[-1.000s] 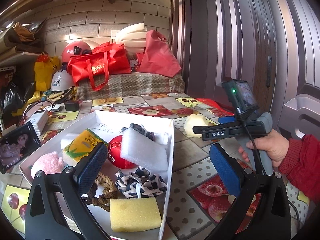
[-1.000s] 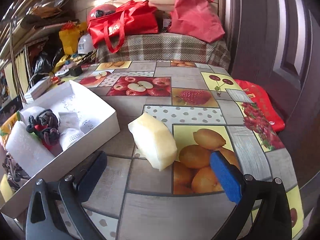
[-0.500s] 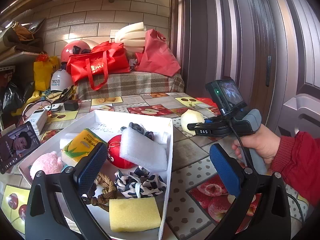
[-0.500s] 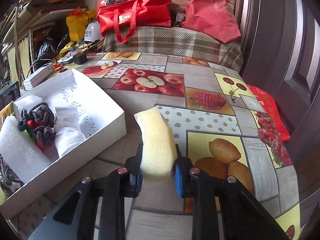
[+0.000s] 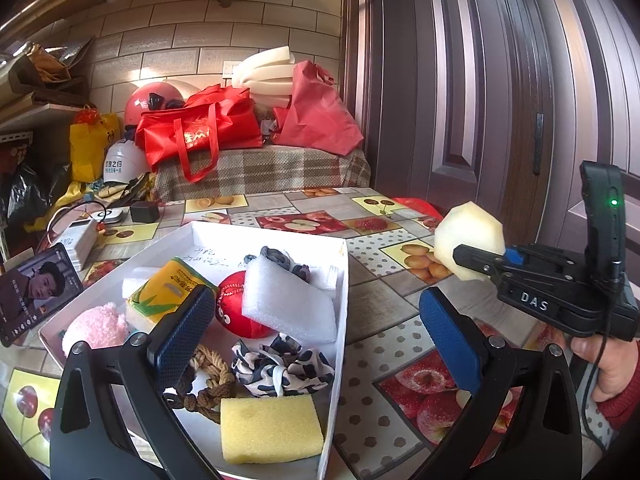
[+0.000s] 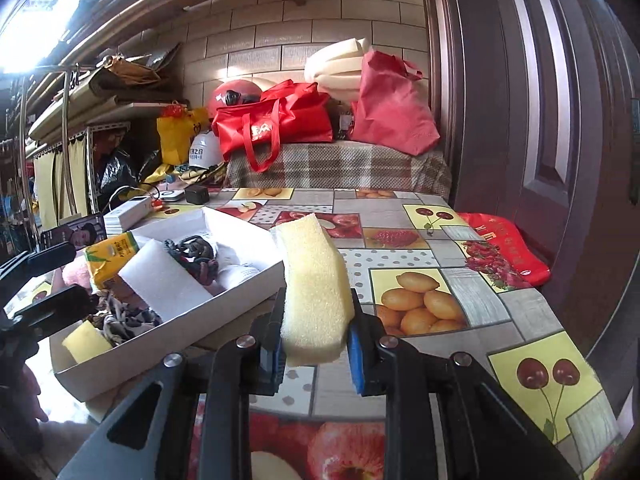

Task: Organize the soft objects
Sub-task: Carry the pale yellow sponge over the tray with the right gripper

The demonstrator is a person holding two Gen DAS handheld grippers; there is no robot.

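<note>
While my right gripper [image 6: 316,354] pinches the yellow foam sponge [image 6: 314,284] upright above the bench [image 6: 440,248], beside the white box [image 6: 180,332], it stays level. My left gripper [image 5: 316,340] hovers over that box, fingers wide, holding nothing.

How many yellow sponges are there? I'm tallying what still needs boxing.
2: one yellow sponge lies at the white box's near end; the other sponge is clamped in the right hand-held gripper. More may be hidden.

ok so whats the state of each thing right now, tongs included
right tongs: shut on pale sponge
pale sponge: lifted off the table
left tongs: open, holding nothing
white box: open, holding soft things
phone: screen on
</note>
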